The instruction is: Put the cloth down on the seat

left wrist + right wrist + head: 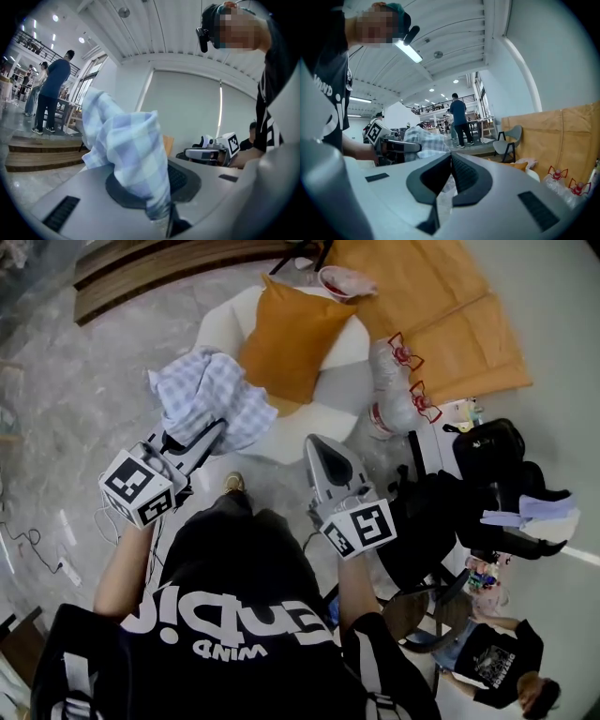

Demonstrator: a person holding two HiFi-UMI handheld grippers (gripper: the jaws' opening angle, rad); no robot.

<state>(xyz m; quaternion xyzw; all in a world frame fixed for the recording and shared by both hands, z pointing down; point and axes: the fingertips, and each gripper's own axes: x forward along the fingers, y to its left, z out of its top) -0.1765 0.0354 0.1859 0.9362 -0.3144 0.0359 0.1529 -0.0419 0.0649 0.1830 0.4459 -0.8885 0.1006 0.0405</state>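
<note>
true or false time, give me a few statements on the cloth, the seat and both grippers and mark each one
1. The left gripper is clamped on the checked cloth. True.
2. The cloth lies spread flat on the seat. False: it is bunched up and hangs from the left gripper's jaws.
3. An orange cushion rests on the white seat. True.
4. The right gripper grips the cushion. False: its jaws are together with nothing held, and it is apart from the cushion.

one cloth (211, 395), one cushion (291, 338), two bottles (392, 381)
</note>
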